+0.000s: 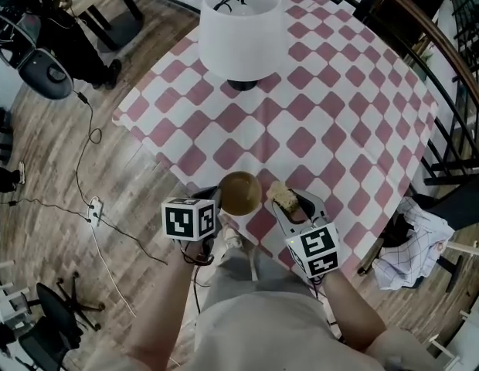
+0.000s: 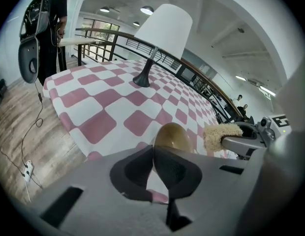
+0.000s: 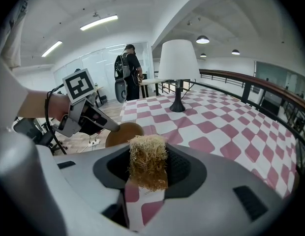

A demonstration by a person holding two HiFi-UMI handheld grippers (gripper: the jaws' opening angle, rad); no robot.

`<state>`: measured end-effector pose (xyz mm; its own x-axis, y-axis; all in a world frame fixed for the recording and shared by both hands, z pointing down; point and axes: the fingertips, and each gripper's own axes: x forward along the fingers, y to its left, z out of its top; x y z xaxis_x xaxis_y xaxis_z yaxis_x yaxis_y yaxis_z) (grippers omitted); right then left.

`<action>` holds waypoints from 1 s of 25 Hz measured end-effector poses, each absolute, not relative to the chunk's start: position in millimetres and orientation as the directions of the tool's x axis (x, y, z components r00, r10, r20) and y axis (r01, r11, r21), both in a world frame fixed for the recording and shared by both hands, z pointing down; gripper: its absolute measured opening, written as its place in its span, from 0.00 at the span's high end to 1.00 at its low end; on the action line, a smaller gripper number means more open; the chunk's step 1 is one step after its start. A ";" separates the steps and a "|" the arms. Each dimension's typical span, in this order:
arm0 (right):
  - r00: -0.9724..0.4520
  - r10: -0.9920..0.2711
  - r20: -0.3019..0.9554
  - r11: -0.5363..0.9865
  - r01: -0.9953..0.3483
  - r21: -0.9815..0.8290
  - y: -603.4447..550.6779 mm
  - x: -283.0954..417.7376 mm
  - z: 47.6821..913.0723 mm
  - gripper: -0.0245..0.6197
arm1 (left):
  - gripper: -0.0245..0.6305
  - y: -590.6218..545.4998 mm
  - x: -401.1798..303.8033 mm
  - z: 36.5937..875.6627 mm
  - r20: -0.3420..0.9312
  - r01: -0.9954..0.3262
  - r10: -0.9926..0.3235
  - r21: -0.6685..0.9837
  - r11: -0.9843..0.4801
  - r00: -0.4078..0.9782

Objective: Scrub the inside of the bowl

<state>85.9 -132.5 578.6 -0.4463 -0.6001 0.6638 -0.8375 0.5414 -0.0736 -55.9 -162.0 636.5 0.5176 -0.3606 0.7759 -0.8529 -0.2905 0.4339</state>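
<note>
A brown bowl [image 1: 239, 193] is over the near edge of the checkered table, its opening facing up in the head view. My left gripper [image 1: 214, 205] is shut on the bowl's left rim; in the left gripper view the bowl [image 2: 172, 136] rises just beyond the closed jaws [image 2: 153, 150]. My right gripper [image 1: 290, 205] is shut on a tan fibrous scrubber [image 1: 284, 198], just right of the bowl and apart from it. The right gripper view shows the scrubber [image 3: 147, 161] pinched between the pads, with the bowl [image 3: 124, 133] and the left gripper [image 3: 88, 117] to its left.
A white-shaded lamp [image 1: 243, 29] stands mid-table on the red-and-white cloth [image 1: 332, 122]. A dark railing [image 1: 448, 68] runs along the far right side. Cables and a power strip [image 1: 94, 207] lie on the wooden floor at left. A person with a backpack [image 3: 127, 75] stands beyond the table.
</note>
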 end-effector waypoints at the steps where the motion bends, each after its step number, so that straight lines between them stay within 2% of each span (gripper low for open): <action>1: -0.446 -0.594 0.669 0.542 -0.837 -0.077 -131.9 86.1 581.4 0.71 | 0.93 -160.7 -54.2 641.8 0.781 -0.853 -0.351 0.436 -0.288 0.517; 12: -0.438 -0.512 0.739 0.583 -0.809 -0.076 -112.0 81.2 602.4 0.71 | 0.93 -159.3 -46.9 674.0 0.805 -0.852 -0.296 0.441 -0.281 0.515; 22: -0.453 -0.470 0.758 0.611 -0.786 -0.092 -96.9 73.4 607.3 0.71 | 0.93 -155.6 -44.3 664.2 0.783 -0.842 -0.326 0.441 -0.311 0.530; 24: -0.453 -0.475 0.755 0.606 -0.790 -0.093 -95.7 72.0 605.2 0.71 | 0.91 -151.8 -46.8 665.3 0.787 -0.846 -0.326 0.436 -0.307 0.524; 25: -0.453 -0.479 0.751 0.603 -0.792 -0.093 -95.0 71.5 603.4 0.71 | 0.86 -149.8 -48.1 665.3 0.789 -0.849 -0.328 0.431 -0.308 0.519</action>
<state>71.5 -95.0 603.4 -0.4533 -0.4795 0.7514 -0.7920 0.6034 -0.0928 -48.1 -149.8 665.3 0.5193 -0.3276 0.7893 -0.8485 -0.3075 0.4307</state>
